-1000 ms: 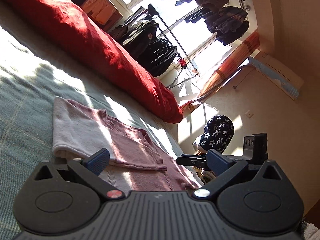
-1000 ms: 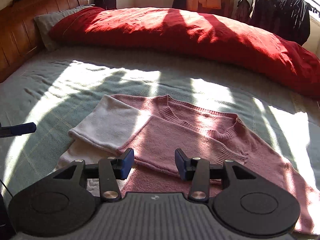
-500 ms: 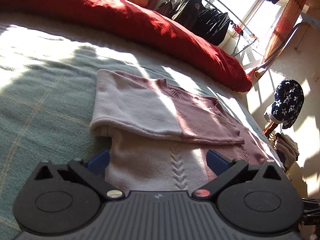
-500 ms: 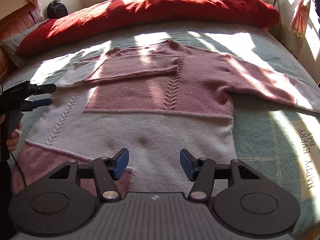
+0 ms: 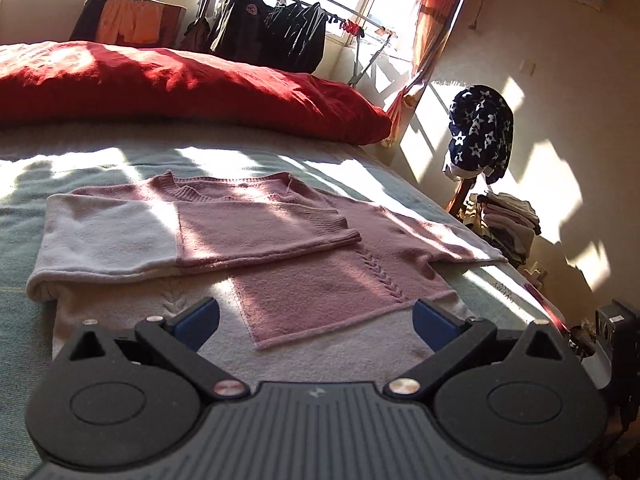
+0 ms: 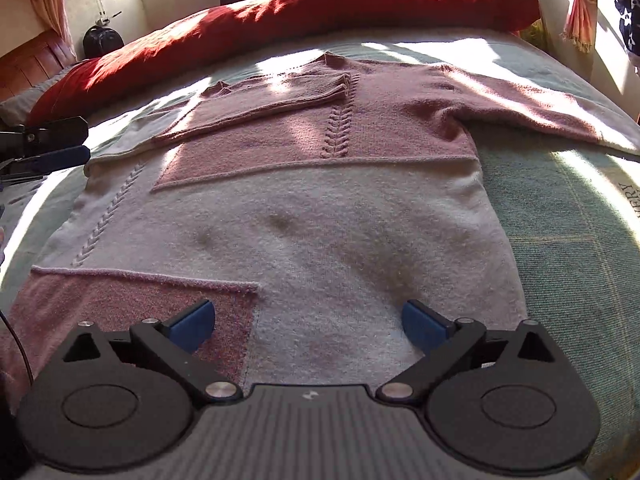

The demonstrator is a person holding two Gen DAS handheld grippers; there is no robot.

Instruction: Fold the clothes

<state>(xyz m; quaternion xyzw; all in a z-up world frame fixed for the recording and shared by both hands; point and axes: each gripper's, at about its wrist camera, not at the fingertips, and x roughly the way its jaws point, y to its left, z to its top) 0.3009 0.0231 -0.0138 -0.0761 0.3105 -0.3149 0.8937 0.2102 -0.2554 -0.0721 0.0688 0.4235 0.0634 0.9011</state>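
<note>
A pink and white sweater (image 6: 320,208) lies flat on the bed (image 6: 568,240), front up, its neck toward a long red duvet roll (image 6: 280,4) at the far side. One sleeve (image 6: 256,100) is folded across the chest; the other sleeve (image 6: 540,108) stretches out flat toward the bed's right edge. A pink patch sits at the hem's near left corner, and a cable-knit line runs down the chest.

The right tongs (image 6: 308,320) hover low over the white lower part of the sweater, near the hem. Their jaws have just been opening and stand wide apart, with nothing gripped; the knit lies beneath them, not pinched.

The left tongs (image 5: 316,320) are also spread wide and empty, above the sweater's near side edge, looking across the folded sleeve (image 5: 192,232). In the right wrist view they show at the far left edge (image 6: 44,148), beside the sweater.

Behind the bed, dark clothes hang on a rack (image 5: 280,28) by the window, and a star-patterned cloth (image 5: 480,132) hangs at the wall.
</note>
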